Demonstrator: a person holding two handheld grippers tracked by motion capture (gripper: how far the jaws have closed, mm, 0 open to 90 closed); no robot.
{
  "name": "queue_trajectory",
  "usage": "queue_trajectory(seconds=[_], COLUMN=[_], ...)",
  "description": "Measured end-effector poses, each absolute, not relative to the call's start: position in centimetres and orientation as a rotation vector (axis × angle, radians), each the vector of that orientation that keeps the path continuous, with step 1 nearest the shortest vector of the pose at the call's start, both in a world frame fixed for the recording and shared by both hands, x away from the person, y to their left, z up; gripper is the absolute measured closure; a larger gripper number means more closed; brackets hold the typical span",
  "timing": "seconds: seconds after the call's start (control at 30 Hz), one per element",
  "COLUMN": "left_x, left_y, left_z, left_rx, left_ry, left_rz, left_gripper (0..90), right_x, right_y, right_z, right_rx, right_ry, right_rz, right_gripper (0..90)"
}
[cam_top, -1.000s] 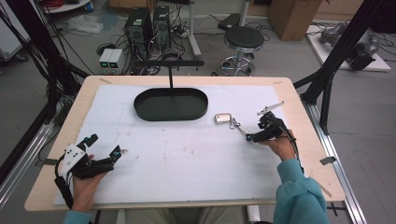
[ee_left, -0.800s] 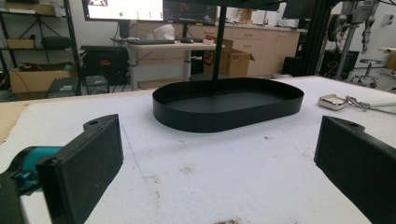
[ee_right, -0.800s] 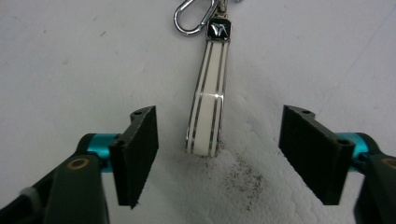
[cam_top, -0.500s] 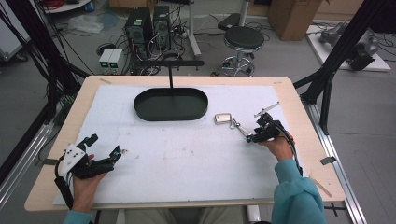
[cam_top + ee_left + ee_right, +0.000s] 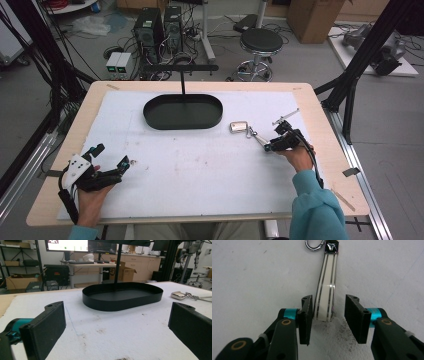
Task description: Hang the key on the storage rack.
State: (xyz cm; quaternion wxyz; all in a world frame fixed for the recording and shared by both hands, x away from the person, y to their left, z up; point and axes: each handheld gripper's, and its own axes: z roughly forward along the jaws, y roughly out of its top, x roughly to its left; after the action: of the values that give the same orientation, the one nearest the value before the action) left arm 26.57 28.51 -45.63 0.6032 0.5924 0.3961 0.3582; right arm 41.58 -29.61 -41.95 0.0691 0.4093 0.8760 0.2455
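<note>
A silver key fob (image 5: 239,127) lies on the white mat, right of the black oval tray (image 5: 150,117). From a metal ring on the fob, a cream strap (image 5: 325,297) with dark stripes runs toward my right gripper (image 5: 272,145). The strap's end lies between the jaws of the right gripper (image 5: 329,298). These jaws have just been closing. The left pad sits against the strap and the right pad still stands off it. My left gripper (image 5: 111,155) rests at the near left of the mat, open wide with nothing between its jaws. From the left gripper view the tray (image 5: 120,302) and fob (image 5: 178,295) lie ahead.
A black post with a crossbar (image 5: 182,75) rises behind the tray. The white mat (image 5: 200,170) covers most of the wooden table. A thin metal rod (image 5: 286,118) lies just beyond the right gripper. Black frame struts (image 5: 350,95) stand at the table's right corner.
The right gripper's jaws have narrowed around the strap. Both hands have stayed where they were, and the fob has not moved.
</note>
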Motion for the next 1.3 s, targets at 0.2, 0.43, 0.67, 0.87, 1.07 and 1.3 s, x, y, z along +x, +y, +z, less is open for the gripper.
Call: queue_trajectory(seconds=[0.2, 0.43, 0.67, 0.87, 1.07, 1.3], left_x=[26.6, 26.6, 26.6, 26.8, 27.1, 27.6], left_y=[28.5, 28.6, 28.6, 28.7, 28.9, 29.2], left_z=[-45.6, -45.6, -45.6, -45.6, -45.4, -44.5], left_rx=[1.373, 1.37, 1.374, 1.378, 1.389, 1.391], left_ry=[0.917, 0.92, 0.921, 0.929, 0.925, 0.914], left_rz=[0.826, 0.828, 0.826, 0.8, 0.794, 0.741], left_gripper=[1.7, 1.7, 1.7, 1.7, 1.7, 1.7], right_x=[41.8, 41.7, 41.5, 41.1, 40.6, 40.0], right_y=[-29.4, -29.6, -29.8, -29.7, -29.7, -29.0], right_z=[-42.2, -42.3, -42.2, -41.5, -40.7, -39.9], right_rx=[1.209, 1.219, 1.18, 1.138, 1.091, 0.992], right_ry=[2.646, 2.628, 2.633, 2.632, 2.609, 2.624], right_rz=[0.72, 0.741, 0.758, 0.807, 0.886, 0.945], right_gripper=[72.2, 73.8, 74.0, 74.1, 74.3, 74.4])
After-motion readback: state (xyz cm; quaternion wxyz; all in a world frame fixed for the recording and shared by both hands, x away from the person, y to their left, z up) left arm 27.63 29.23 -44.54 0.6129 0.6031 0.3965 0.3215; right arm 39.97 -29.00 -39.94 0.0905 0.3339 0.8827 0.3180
